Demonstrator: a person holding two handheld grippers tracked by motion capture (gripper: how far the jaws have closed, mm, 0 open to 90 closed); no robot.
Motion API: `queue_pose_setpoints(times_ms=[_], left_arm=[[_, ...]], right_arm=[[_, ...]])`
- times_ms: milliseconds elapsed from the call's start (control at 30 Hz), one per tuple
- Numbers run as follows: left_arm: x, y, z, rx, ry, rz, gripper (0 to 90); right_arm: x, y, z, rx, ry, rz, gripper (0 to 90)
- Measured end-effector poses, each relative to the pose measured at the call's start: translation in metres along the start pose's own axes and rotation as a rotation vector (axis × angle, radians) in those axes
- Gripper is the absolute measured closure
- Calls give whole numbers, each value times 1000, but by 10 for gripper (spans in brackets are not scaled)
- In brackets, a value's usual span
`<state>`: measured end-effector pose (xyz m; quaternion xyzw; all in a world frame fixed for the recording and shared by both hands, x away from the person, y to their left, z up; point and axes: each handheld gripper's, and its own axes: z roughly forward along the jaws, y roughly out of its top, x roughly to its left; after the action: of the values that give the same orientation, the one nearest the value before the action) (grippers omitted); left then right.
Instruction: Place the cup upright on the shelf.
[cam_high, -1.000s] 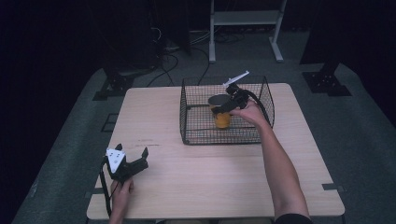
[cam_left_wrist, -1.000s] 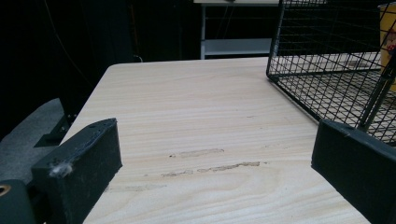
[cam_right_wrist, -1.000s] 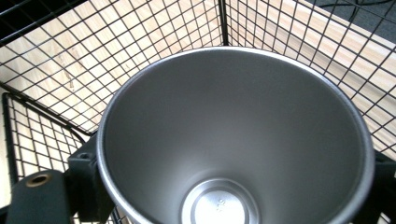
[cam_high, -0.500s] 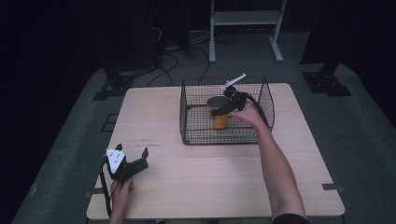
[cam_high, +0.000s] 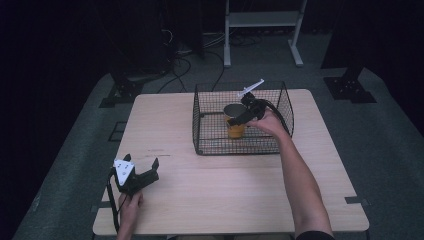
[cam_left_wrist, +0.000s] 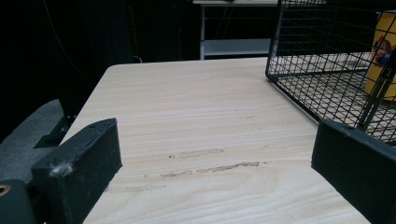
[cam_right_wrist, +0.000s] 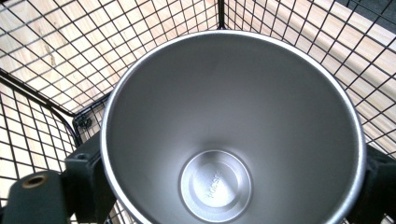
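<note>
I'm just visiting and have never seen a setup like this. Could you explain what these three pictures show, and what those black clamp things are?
No robot here: a person holds a hand tool with two black jaws in each hand. One picture looks down from above the wooden table; the other two come from small cameras riding on each tool. The left gripper rests near the table's front corner, jaws apart and holding nothing. On the table stands a black wire basket. Inside it, the right gripper has a jaw on each side of a yellow cup. Its own camera looks straight down into the cup's shiny metal inside.
</note>
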<state>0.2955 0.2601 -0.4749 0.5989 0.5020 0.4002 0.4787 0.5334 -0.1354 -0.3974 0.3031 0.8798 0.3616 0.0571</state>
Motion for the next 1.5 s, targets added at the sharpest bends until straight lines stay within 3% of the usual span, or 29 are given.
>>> queue_pose_setpoints(times_ms=[567,800,1267,1500], left_arm=[[0,0,0,1,0,0,8],[0,0,0,1,0,0,8],[0,0,0,2,3,-1,8],[0,0,1,5,9,-1,8]], right_arm=[[3,1,-1,3,0,-11,83],[5,3,-4,0,-6,-11,31],[5,6,-28,-84,-13,10,23],[3,8,-54,-183,0,45,24]])
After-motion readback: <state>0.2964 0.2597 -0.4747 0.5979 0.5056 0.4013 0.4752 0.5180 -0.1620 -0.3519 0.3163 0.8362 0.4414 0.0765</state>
